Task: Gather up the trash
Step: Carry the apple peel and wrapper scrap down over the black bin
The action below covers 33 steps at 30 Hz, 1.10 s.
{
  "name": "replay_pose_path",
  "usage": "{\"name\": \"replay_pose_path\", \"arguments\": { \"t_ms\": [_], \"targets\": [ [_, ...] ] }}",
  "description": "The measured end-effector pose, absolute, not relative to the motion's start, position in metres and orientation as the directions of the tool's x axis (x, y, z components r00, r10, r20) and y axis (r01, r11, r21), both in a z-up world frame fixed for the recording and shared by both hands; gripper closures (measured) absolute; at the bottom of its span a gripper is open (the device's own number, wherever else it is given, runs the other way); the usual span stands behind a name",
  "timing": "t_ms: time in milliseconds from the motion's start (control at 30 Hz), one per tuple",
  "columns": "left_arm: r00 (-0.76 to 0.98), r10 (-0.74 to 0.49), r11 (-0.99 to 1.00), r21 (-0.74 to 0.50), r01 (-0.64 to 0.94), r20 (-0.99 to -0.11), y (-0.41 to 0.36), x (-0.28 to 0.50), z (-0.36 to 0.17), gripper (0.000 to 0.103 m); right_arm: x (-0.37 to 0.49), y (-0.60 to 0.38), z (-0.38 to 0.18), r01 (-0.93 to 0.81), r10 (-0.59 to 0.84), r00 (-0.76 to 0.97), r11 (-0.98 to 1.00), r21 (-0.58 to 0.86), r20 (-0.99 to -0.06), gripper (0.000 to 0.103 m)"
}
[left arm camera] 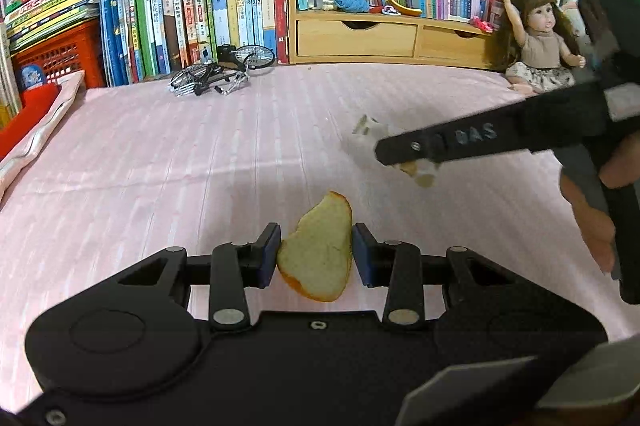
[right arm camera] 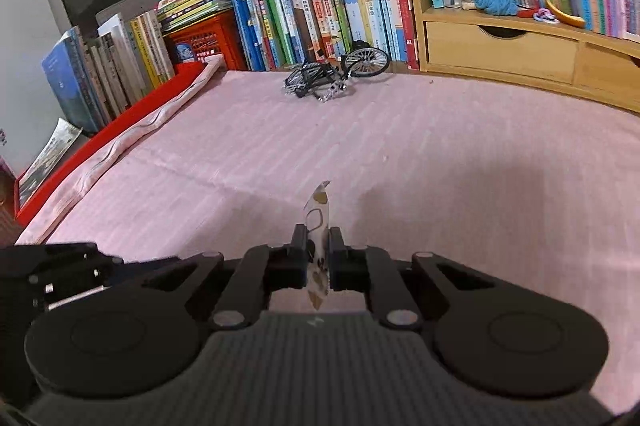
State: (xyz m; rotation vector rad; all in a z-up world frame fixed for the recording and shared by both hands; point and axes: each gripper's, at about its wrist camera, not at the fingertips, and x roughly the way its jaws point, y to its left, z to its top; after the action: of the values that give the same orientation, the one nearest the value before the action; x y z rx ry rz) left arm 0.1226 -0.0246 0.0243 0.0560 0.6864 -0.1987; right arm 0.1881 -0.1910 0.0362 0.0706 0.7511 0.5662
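Two grippers each hold a scrap above the pink-covered desk (left arm camera: 160,165). The left gripper (left arm camera: 316,252) has its blue-padded fingers (left arm camera: 269,254) clamped on a piece of fruit peel (left arm camera: 318,252). The right gripper (right arm camera: 318,258) has its fingers nearly closed, pinching a thin printed wrapper (right arm camera: 318,214) that stands upright between them.
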Motion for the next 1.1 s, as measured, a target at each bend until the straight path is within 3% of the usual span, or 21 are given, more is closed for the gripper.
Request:
{"name": "replay_pose_path", "arguments": {
  "t_ms": [1100],
  "targets": [
    [0.731, -0.194, 0.98, -0.088, 0.181, -0.654, -0.003, -0.066, 0.012, 0.066, -0.037, -0.2, 0.028, -0.436, 0.506, 0.686, 0.861, 0.261, -0.523, 0.088]
  ]
}}
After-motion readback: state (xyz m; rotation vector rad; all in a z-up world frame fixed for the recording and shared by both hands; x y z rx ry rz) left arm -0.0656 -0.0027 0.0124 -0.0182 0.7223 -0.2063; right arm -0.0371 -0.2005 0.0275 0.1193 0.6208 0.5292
